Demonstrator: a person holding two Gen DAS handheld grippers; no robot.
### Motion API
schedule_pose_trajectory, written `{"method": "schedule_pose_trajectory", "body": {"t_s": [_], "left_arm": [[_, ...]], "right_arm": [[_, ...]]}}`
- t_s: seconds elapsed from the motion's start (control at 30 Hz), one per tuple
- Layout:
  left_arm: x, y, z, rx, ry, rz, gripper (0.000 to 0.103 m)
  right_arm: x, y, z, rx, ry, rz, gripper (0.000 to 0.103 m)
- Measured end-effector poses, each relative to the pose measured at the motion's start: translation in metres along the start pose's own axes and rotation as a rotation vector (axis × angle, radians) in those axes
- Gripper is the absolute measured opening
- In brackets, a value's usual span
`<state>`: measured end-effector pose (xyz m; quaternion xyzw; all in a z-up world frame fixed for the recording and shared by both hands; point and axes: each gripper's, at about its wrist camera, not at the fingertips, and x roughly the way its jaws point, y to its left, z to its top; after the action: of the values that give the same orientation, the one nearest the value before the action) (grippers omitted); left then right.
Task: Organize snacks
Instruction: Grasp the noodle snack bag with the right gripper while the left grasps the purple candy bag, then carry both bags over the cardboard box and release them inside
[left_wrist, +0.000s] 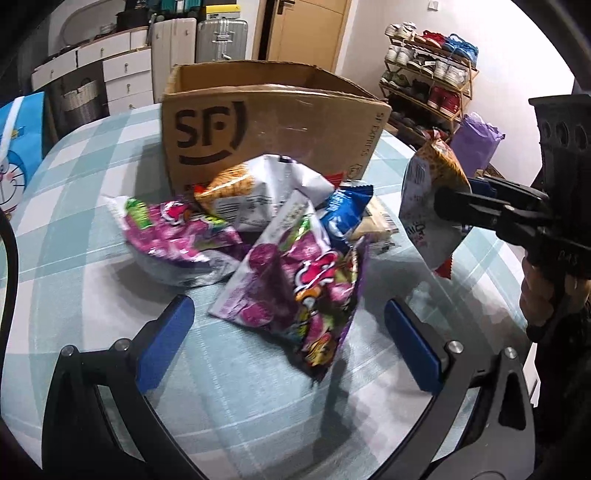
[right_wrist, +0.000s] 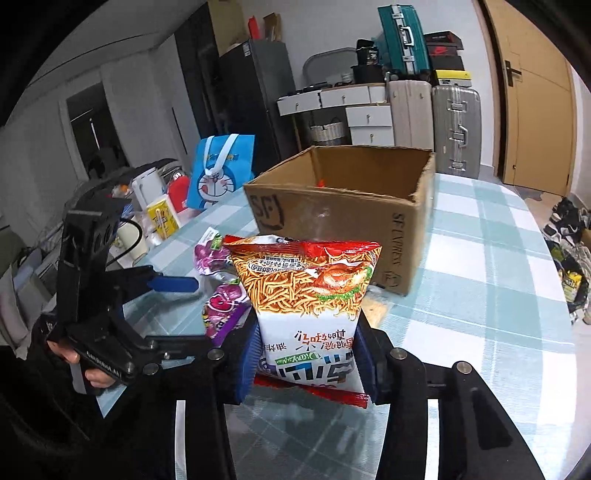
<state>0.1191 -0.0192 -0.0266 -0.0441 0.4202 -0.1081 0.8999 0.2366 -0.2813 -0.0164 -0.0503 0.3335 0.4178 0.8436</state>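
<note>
Right gripper (right_wrist: 308, 363) clamps the lower end of an upside-down noodle-snack bag (right_wrist: 308, 295), held above the checked tablecloth (right_wrist: 480, 280) just short of the open cardboard box (right_wrist: 343, 206), while the left gripper (left_wrist: 290, 345) hangs wide and empty over the remaining snack pile (left_wrist: 258, 240). Gripped only at its slippery, air-filled end, the bag could slide free or catch the box's near wall. Box markings read "SF" and "SF EXPRESS"; the packet's Chinese text is inverted.
</note>
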Motion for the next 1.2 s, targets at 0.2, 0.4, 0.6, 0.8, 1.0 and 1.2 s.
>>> {"method": "schedule_pose_trajectory", "body": {"t_s": [0.2, 0.4, 0.6, 0.8, 1.0, 1.2], "left_arm": [[0.016, -0.006, 0.008, 0.006, 0.02, -0.015, 0.103], [0.025, -0.007, 0.014, 0.008, 0.027, -0.005, 0.099], [0.029, -0.004, 0.016, -0.003, 0.031, 0.013, 0.082], [0.02, -0.012, 0.016, 0.049, -0.014, -0.005, 0.057], [0.015, -0.017, 0.014, 0.073, -0.021, -0.008, 0.049], [0.003, -0.02, 0.013, 0.079, -0.033, -0.026, 0.046]], "right_arm": [[-0.003, -0.009, -0.001, 0.016, -0.001, -0.011, 0.046], [-0.002, -0.011, -0.001, 0.026, -0.001, -0.014, 0.046], [-0.002, -0.011, -0.002, 0.026, -0.001, -0.019, 0.046], [-0.001, -0.01, -0.002, 0.024, 0.001, -0.018, 0.046], [0.0, -0.007, -0.002, 0.018, -0.002, -0.019, 0.046], [0.0, -0.006, -0.002, 0.017, -0.004, -0.02, 0.046]]}}
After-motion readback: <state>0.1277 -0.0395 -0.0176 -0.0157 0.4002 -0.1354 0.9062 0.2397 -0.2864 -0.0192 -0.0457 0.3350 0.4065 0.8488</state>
